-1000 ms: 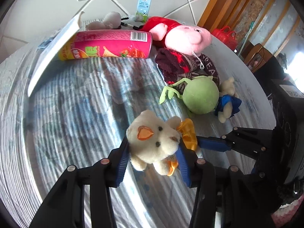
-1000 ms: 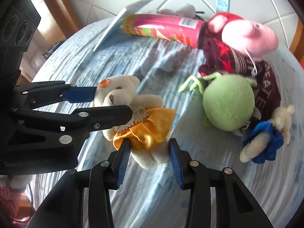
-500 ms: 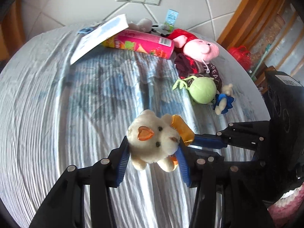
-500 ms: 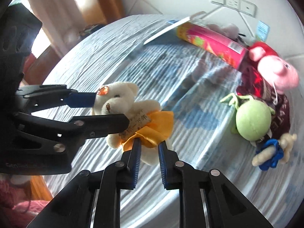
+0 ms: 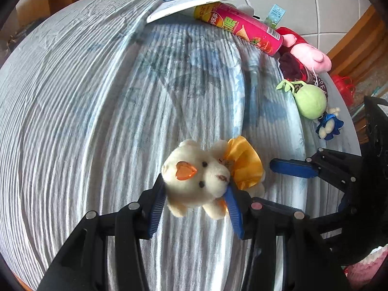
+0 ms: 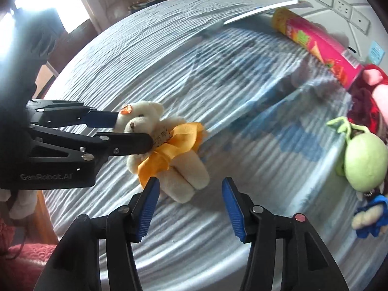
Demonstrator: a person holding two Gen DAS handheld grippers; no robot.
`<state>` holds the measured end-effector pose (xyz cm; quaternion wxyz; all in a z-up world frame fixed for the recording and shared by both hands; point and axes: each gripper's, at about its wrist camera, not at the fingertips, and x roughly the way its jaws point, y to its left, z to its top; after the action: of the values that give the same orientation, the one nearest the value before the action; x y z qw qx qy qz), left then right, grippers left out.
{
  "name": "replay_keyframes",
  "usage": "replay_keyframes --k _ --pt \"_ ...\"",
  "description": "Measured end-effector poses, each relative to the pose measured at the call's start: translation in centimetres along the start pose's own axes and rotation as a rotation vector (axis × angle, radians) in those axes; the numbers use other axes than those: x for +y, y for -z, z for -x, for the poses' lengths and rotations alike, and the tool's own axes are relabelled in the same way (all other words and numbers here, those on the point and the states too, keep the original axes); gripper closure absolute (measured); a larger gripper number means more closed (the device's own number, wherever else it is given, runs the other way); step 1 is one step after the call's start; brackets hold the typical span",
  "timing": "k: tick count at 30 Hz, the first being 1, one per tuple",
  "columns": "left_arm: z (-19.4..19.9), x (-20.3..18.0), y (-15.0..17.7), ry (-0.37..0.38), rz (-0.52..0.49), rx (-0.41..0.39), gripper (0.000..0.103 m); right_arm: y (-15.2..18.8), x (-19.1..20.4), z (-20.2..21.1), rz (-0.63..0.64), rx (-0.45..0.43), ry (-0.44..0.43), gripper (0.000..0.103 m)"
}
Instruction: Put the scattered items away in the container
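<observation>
Right tool (image 6: 190, 207) now spread wide and empty; half a second ago its blue pads were nearly together under the bear's yellow skirt. The bear's legs hang just past its left pad (image 6: 148, 208), not gripped. Left tool (image 5: 195, 212) stays clamped on the cream teddy bear (image 5: 197, 181), at the head, same grip as in both earlier frames. Bear is lifted clear of the surface (image 5: 101, 111), which carries a blue-white striped cloth; view has swung left, so the clutter sits further toward the right edge than before.

Counts:
- 1 cream teddy bear, orange heart on ear, yellow skirt, in left tool.
- 1 pink chip tube (image 5: 238, 28), lying on its side at the far edge.
- 1 white flat card or booklet (image 5: 191, 2), leaning on the tube's end.
- 1 pink pig plush (image 5: 308, 53), red dress, beside the tube.
- 1 dark red knit item (image 5: 292, 66) under the pig.
- 1 green round plush (image 5: 311, 100) near the knit item.
- 1 small doll in blue (image 5: 328, 126), just beside the green plush.
- 1 small blue-green carton (image 5: 275, 15) against the wall.
- 2 tools in view.

In the right wrist view the left tool (image 6: 134, 129) comes in from the left, pads pinching the bear (image 6: 155, 140) at head and neck. Container not seen in either view.
</observation>
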<state>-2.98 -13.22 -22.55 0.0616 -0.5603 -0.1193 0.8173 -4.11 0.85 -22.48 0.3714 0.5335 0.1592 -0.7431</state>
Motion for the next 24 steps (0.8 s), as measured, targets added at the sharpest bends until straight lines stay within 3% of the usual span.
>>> replay_keyframes --k 5,9,12,24 --pt "-0.2 0.2 0.1 0.007 0.005 0.0 0.057 -0.7 1.1 -1.1 0.075 -0.005 0.022 0.051" --pt "0.3 0.1 0.1 0.011 0.012 -0.008 0.057 -0.7 1.8 -1.2 0.087 -0.025 0.057 0.067" --pt "1.8 -0.5 0.1 0.013 0.001 -0.035 0.057 -0.7 1.3 -0.5 0.037 -0.046 0.021 0.069" --pt "8.9 -0.6 1.2 -0.056 0.024 -0.189 0.057 -2.6 4.5 4.4 0.138 -0.164 -0.026 0.069"
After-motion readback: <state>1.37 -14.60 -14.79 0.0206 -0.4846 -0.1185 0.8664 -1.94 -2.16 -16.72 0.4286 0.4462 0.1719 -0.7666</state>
